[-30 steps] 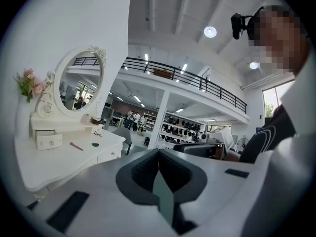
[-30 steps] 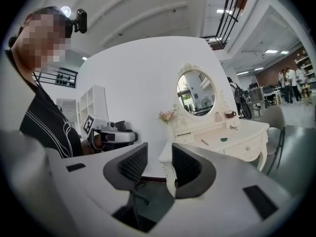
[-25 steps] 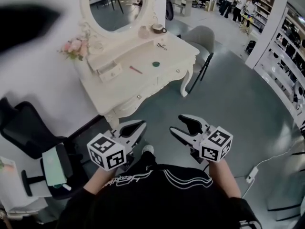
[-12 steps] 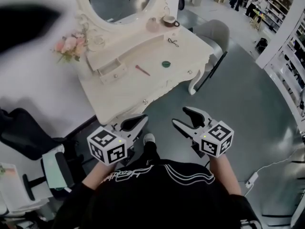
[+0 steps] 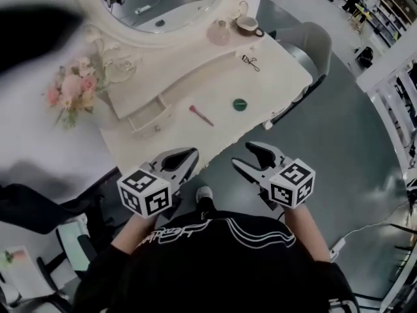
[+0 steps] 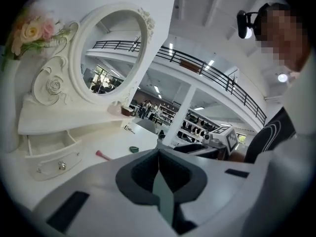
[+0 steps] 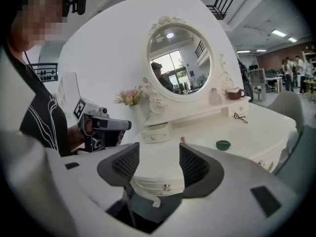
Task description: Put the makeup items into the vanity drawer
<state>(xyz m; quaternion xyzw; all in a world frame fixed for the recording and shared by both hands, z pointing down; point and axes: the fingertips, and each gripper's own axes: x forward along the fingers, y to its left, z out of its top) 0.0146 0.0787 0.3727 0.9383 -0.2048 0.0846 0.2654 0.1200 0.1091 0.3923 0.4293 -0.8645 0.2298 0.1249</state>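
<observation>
The white vanity (image 5: pixel 169 142) stands ahead of me, and its small drawer (image 5: pixel 144 119) is pulled open under the mirror shelf. On the top lie a pink stick (image 5: pixel 201 115), a round green compact (image 5: pixel 240 104) and a dark eyelash curler (image 5: pixel 251 62). My left gripper (image 5: pixel 190 162) hovers short of the vanity's front edge, shut and empty; its pads meet in the left gripper view (image 6: pixel 158 154). My right gripper (image 5: pixel 244 155) hangs beside it, open with nothing between the jaws (image 7: pixel 159 167). The drawer (image 7: pixel 157 132) and the compact (image 7: pixel 223 144) show beyond.
A grey chair (image 5: pixel 313 41) stands at the vanity's right end. An oval mirror (image 5: pixel 163 5), pink flowers (image 5: pixel 68 90), a cup (image 5: pixel 247 23) and a pink bottle (image 5: pixel 219 32) line the back. A black office chair (image 5: pixel 39 207) is at my left.
The vanity has come nearer and now fills the upper head view. Both grippers keep their places in front of my body.
</observation>
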